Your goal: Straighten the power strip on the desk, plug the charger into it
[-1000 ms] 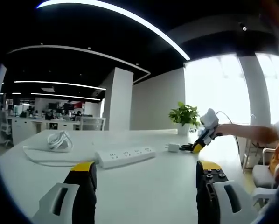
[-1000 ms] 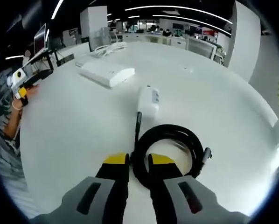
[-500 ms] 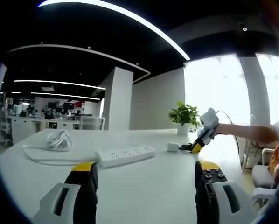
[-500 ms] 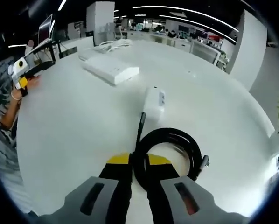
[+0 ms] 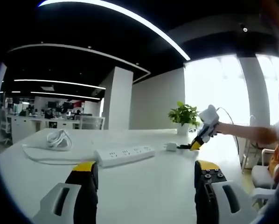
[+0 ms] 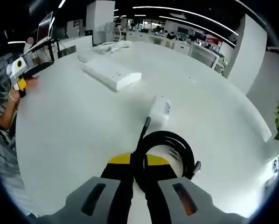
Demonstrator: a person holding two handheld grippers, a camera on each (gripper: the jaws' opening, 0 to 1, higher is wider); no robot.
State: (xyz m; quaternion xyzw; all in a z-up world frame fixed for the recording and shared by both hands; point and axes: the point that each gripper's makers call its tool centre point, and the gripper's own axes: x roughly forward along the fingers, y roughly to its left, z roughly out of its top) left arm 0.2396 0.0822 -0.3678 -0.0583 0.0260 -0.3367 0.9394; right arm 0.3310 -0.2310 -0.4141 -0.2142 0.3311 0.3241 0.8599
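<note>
On the white desk [image 5: 144,186], the white power strip [image 5: 124,155] lies flat at an angle, sockets up, its white cord running off to a loose bundle [image 5: 59,139] near the far left edge. In the left gripper view, the left gripper [image 5: 144,175] hovers low over the near part of the desk with its yellow-tipped jaws spread wide and nothing between them. Beyond the strip, the small white charger [image 5: 170,147] sits just beside the strip's right end, and the right gripper [image 5: 195,145] reaches in from the right, a potted plant [image 5: 184,115] standing behind it. In the right gripper view, the right gripper [image 6: 138,161] has its jaws pinched together on the coiled black cable [image 6: 165,153], which leads on to the white charger [image 6: 160,110]; the power strip [image 6: 112,73] lies farther off, apart from the charger.
</note>
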